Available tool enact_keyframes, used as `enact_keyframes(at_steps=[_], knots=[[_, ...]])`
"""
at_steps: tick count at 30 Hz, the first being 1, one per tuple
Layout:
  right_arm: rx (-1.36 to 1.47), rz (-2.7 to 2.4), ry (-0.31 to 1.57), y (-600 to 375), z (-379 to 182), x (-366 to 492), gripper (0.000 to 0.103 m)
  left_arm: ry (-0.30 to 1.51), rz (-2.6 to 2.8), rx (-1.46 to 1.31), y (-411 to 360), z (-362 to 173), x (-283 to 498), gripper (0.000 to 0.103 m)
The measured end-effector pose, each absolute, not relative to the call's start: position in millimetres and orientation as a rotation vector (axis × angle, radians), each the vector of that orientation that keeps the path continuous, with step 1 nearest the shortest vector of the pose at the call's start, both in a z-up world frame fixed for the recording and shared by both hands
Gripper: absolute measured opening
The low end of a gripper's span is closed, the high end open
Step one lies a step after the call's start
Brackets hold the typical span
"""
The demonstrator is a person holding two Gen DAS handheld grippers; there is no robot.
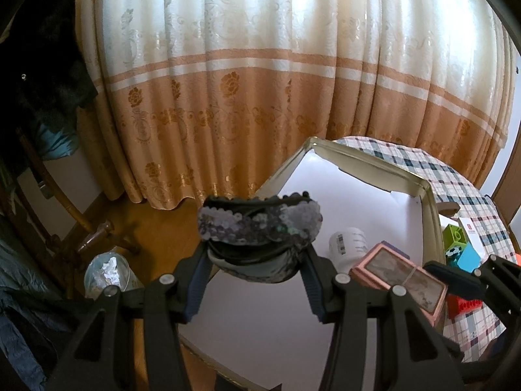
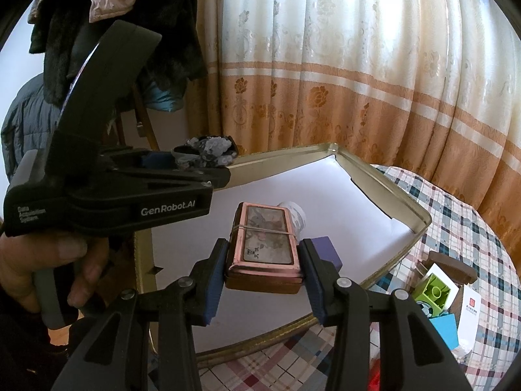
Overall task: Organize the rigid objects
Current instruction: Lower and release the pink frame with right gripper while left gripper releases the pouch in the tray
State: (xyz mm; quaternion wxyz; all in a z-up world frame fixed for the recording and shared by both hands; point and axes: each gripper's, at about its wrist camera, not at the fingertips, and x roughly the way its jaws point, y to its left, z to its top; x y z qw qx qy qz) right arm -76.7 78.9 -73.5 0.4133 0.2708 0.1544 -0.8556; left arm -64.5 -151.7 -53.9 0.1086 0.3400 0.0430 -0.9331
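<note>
On my far left I see dark clothes hanging above a wooden chair, and a glass jar standing on the wood floor near the hem of the cream and orange curtain.

My left hand-held gripper is clamped on a sequined hair band, one blue pad pressing each side of it, and holds it in the air over the left edge of the tin tray. In the right wrist view I see the same tool side-on, with my left hand wrapped around its grip.

The tray is lined white and sits on the tabletop, which is covered with a plaid cloth. Inside it a white bottle lies on its side, and a purple block rests just beside the bottle.

My right hand-held gripper is clamped on a pink tin with a rubber band around its middle. The tin is lifted above the tray floor, in front of the bottle, so that it hides part of the bottle.

To the right, outside the tray wall, I see a green block, a blue block, a red block and a white card with a red mark, all close together on the cloth. I cannot tell what the small dark wooden piece behind them is.
</note>
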Motion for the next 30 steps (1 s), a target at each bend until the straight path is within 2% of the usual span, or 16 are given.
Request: enact_keyframes(at_steps=[20,21,22,24,27,29,30], knots=[[0.723,-2.111,0.401,74.4,-80.5,-76.4,0.047,0.128,-2.722,1.040,-149.5,-60.1,-69.8,0.053],[0.725,-2.106,0.404,74.0,-81.3,-75.7,0.051,0.135,-2.722,1.051,-150.1,-60.6,-70.4,0.055],[0.717,-2.104,0.411,73.0,-82.1,-73.5,0.062,0.141,-2.722,1.057,-151.0,-61.5,-70.2,0.055],[0.706,-2.103,0.403,73.9,-81.8,-70.5,0.072,0.162,-2.715,1.065,-152.8,-62.0,-70.3,0.059],[0.696,-2.109,0.399,79.7,-79.4,-65.5,0.072,0.180,-2.718,1.061,-154.1,-58.5,-68.7,0.062],[0.687,-2.126,0.398,84.8,-76.9,-62.6,0.072,0.194,-2.719,1.047,-154.3,-55.4,-66.7,0.071],[0.681,-2.138,0.380,92.8,-74.3,-61.2,0.072,0.197,-2.718,1.027,-153.8,-52.9,-64.8,0.080]])
